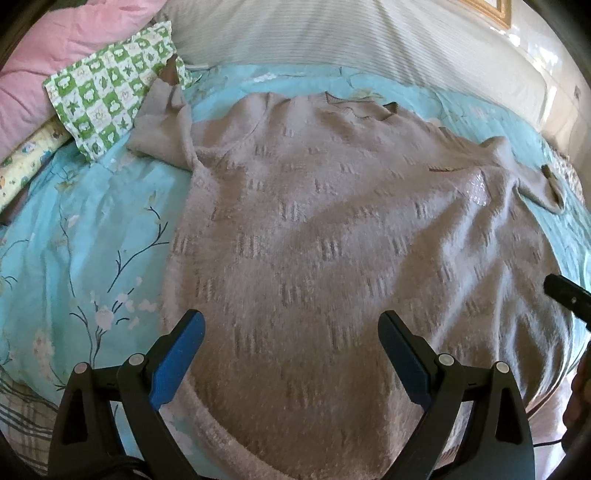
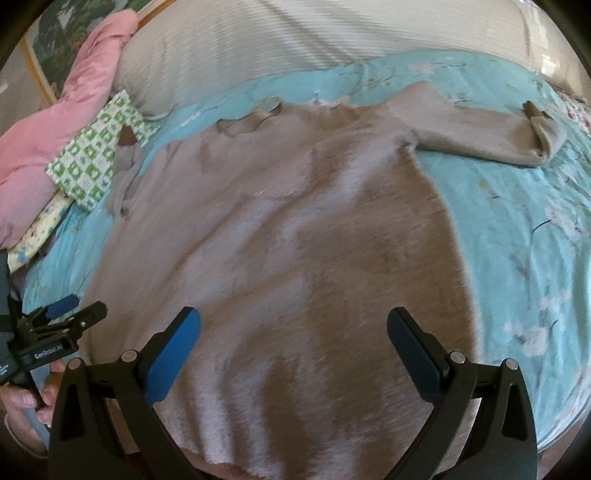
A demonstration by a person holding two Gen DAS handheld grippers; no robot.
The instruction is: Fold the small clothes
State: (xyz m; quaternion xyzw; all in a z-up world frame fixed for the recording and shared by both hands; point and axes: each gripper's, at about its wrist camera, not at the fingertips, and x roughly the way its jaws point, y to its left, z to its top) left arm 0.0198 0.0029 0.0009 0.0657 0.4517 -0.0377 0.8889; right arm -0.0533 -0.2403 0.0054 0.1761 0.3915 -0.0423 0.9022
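A fuzzy beige sweater (image 1: 332, 229) lies spread flat on a light blue floral bedsheet (image 1: 92, 240), collar away from me. Its left sleeve (image 1: 166, 125) is bunched near the pillows; its right sleeve (image 2: 480, 129) stretches out to the right. My left gripper (image 1: 291, 336) is open and empty above the sweater's lower hem. My right gripper (image 2: 293, 332) is open and empty above the sweater's lower body (image 2: 295, 240). The left gripper also shows at the left edge of the right wrist view (image 2: 66, 317). The right wrist view is blurred.
A green-and-white checked pillow (image 1: 107, 85) and a pink quilt (image 1: 44, 48) sit at the far left. A white ribbed headboard (image 1: 332, 33) runs along the back. A yellow patterned cloth (image 1: 22, 162) lies under the pillow.
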